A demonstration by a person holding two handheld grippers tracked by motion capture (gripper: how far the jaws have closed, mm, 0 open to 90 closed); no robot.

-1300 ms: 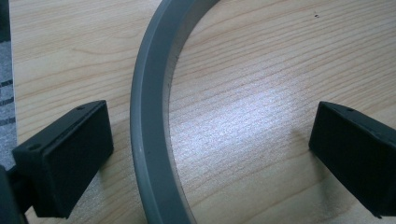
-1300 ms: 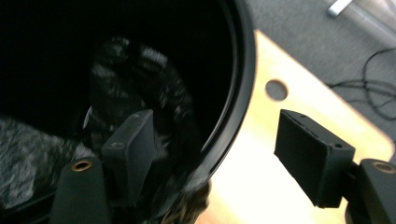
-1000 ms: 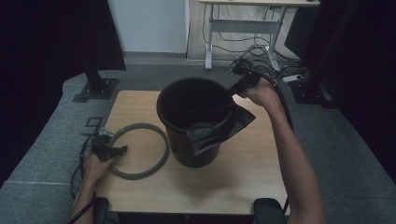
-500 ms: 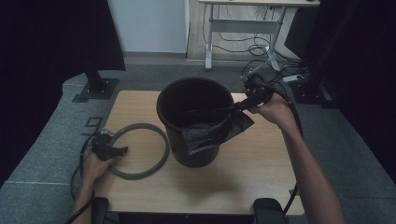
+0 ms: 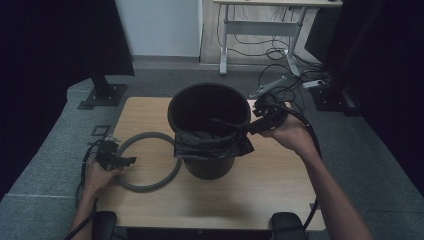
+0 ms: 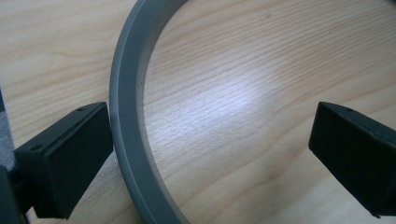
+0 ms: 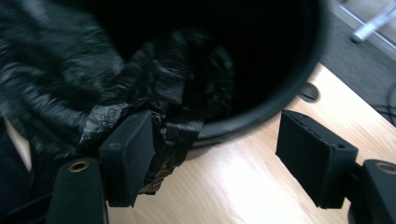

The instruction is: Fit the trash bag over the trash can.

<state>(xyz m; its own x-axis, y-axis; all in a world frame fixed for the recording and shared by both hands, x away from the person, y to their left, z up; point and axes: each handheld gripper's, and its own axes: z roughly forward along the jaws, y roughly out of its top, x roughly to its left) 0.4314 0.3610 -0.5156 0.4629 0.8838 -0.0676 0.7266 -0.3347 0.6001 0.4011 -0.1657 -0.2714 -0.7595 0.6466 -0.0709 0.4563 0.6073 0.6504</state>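
A black bucket (image 5: 173,114) stands upright in the middle of the wooden table (image 5: 280,190). A black plastic bag (image 5: 210,146) hangs crumpled over its near rim, partly inside. At the bucket's right rim my right gripper (image 5: 251,128) is open and points into it. In the right gripper view the bag (image 7: 88,88) lies against the left of my right gripper's (image 7: 215,154) two jaws, and the bucket rim (image 7: 280,100) crosses the gap. A grey ring (image 5: 146,187) lies flat to the left. My left gripper (image 5: 128,161) rests open at the ring's left edge, and that ring (image 6: 125,116) runs beside the left jaw of the left gripper (image 6: 210,140).
Cables trail from both grippers off the table's sides. Grey carpet surrounds the table, with a stand base (image 5: 102,95) at back left and a white desk (image 5: 260,30) with loose cords behind. Bare wood lies in front of the bucket.
My right hand has come nearer along the bucket's right rim. The bag's hanging flap has shifted from the right front to the middle of the near rim. The left hand has stayed put.
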